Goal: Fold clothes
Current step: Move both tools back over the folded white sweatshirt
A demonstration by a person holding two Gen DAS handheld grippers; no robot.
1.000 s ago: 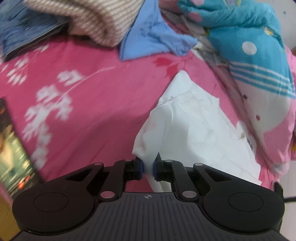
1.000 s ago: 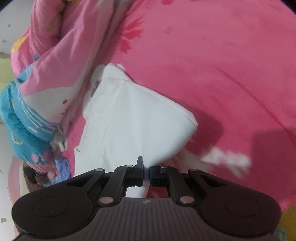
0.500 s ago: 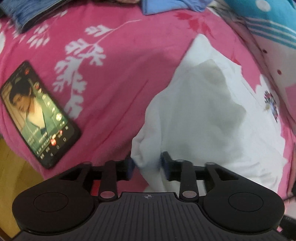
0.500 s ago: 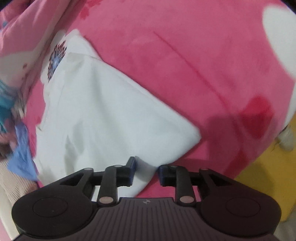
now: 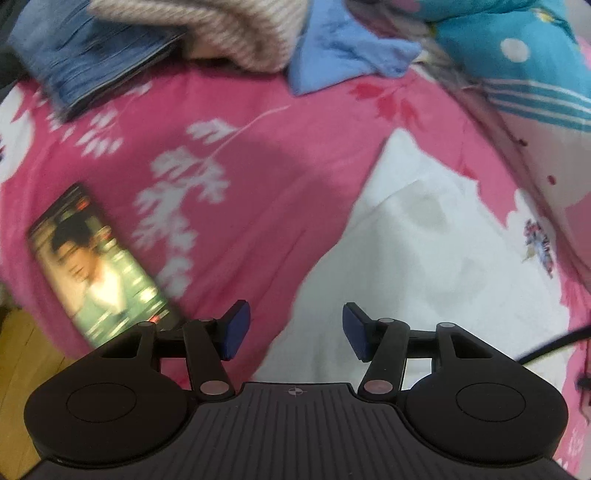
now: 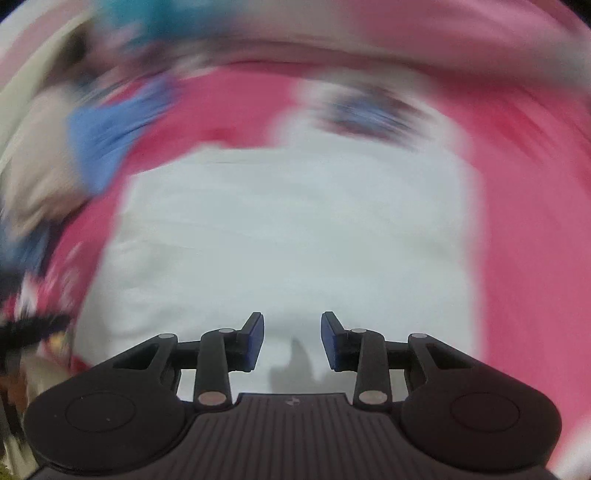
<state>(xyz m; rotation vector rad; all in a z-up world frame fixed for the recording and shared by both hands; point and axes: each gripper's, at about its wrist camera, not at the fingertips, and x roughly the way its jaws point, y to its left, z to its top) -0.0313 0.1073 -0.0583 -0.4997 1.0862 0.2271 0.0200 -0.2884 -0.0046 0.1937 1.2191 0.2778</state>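
A bed under a bright pink blanket with white leaf prints (image 5: 236,206) fills both views, with yellowish wooden floor (image 5: 26,343) at the left view's lower left edge.

— What is seen of the cloth? A matt, smooth white garment (image 5: 424,266) is laid on a soft, fleecy-looking pink bedspread (image 5: 258,177).

— And beyond it? Ribbed, striped knit fabric (image 5: 229,33) and folded blue denim (image 5: 92,55) are shown, with a glossy-screened phone (image 5: 99,266).

— The left gripper (image 5: 295,328)? Matt black plastic, ridged on its body, with blue pads (image 5: 236,328).
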